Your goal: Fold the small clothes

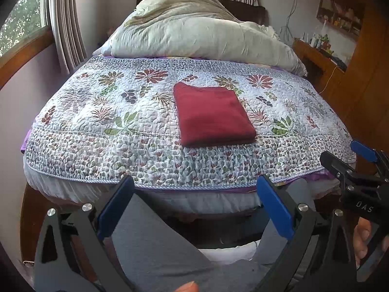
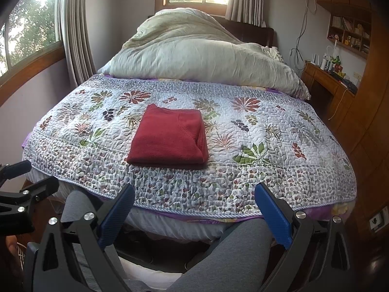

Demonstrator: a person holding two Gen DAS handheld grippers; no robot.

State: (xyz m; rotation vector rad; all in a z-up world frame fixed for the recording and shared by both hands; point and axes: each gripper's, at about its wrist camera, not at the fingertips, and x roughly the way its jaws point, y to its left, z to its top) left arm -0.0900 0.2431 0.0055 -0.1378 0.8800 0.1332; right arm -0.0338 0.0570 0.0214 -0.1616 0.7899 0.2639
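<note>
While only the left wrist view shows a thumb (image 1: pixel 188 287), the folded red garment (image 1: pixel 212 114) lies well beyond both wide-spread, empty grippers: left gripper (image 1: pixel 194 209), right gripper (image 2: pixel 194 211).

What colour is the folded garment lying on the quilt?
Dark red, plain with no pattern. The folded garment shows best in the right wrist view.

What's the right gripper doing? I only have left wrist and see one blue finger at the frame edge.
Observer: The right gripper is open. Both fingers are spread with nothing between them.
Operator: Is the red garment fully folded?
Observer: The right wrist view shows stacked layers along the red garment's right edge, and they line up.
Operator: Anything on top of it?
Observer: Nothing. There is only a curved seam across its top face.
</note>
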